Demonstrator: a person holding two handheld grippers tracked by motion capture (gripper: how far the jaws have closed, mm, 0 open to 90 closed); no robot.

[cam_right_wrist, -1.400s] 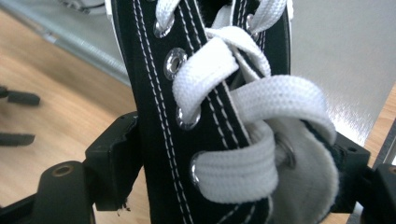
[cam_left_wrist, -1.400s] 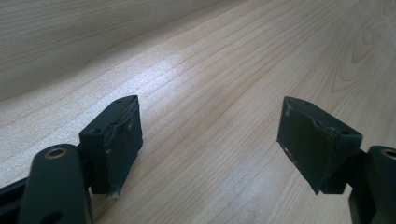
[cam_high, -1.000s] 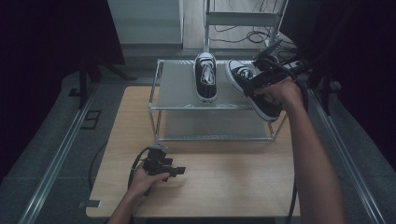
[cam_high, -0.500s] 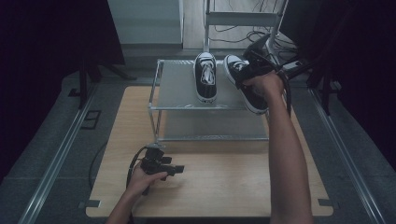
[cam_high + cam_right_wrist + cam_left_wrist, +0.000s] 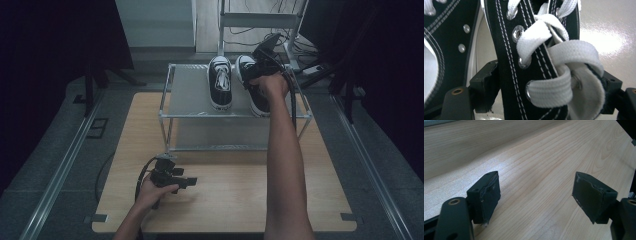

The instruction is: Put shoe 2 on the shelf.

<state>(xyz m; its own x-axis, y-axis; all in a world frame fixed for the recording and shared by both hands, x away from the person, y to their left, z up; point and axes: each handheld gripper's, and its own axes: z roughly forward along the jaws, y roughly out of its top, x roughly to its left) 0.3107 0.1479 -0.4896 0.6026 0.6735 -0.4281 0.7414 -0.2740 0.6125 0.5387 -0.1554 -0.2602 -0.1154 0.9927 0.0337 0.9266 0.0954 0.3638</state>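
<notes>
While arm reaches out, right hand-held gripper (image 5: 256, 71) pinches sneaker (image 5: 254, 90) (on rack (image 5: 190, 95)) | left hand-held gripper (image 5: 192, 182) spread

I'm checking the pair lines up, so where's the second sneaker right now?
In the high view the second sneaker sits on the rack's top shelf, right side, beside the first sneaker, with the right tongs clamped on it.

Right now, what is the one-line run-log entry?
right gripper: shut on right sneaker | rack: left sneaker on top | left gripper: open, empty, over table

The left tool (image 5: 535, 198) hovers, jaws apart (nothing between), over the wooden table (image 5: 544, 157).
</notes>
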